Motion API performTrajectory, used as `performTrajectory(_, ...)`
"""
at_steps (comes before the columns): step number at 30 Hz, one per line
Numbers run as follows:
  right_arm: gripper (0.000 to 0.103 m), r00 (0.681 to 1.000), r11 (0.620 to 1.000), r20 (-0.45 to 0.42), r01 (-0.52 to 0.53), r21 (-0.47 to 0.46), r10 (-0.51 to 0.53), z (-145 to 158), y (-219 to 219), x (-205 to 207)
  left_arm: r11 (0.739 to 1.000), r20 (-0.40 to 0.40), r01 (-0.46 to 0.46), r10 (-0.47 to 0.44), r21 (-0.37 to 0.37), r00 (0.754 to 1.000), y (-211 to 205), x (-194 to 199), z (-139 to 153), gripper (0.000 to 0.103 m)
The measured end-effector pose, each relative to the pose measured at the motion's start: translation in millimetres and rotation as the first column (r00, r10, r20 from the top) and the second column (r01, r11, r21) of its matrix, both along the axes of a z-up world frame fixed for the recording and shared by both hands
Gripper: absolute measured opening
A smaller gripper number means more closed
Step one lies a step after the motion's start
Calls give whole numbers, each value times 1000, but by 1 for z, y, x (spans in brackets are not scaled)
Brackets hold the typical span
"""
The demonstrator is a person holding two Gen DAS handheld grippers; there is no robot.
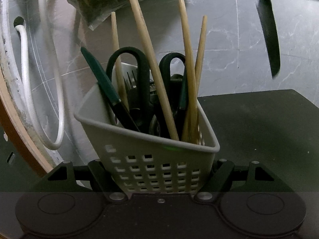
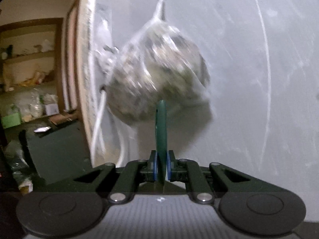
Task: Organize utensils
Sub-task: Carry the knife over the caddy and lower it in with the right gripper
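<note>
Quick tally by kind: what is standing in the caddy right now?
Wooden chopsticks: 4
Scissors: 1 pair
Green-handled utensils: 2
Total in the caddy: 7
One more green-handled utensil is outside it, in the right gripper.

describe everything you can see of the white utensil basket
The utensil basket is pale, plastic-looking, with a rounded rim, solid upper wall and a grid of square holes lower down. It tilts slightly, clamped between the left gripper fingers above a dark surface. Inside stand four wooden chopsticks, black-handled scissors, green-handled utensils and a fork. Its base is hidden.
</note>
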State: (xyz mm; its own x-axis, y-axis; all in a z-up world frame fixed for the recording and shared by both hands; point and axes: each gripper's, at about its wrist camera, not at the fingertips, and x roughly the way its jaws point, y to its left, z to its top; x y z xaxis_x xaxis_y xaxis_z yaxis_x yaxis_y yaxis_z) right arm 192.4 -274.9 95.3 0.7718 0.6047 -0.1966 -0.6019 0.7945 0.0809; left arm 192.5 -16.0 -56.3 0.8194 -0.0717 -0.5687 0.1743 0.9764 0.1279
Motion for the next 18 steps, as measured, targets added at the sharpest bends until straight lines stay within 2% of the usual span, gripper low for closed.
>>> performTrajectory(7, 11, 990, 990, 67, -129, 65, 124, 30, 24, -9, 1000, 6, 6, -6, -9, 1000, 2, 0, -2, 78)
performTrajectory(18, 11, 976, 974, 29, -218, 63, 217, -8, 94, -3, 1000, 8, 10, -10, -13, 1000, 4, 0, -2, 78)
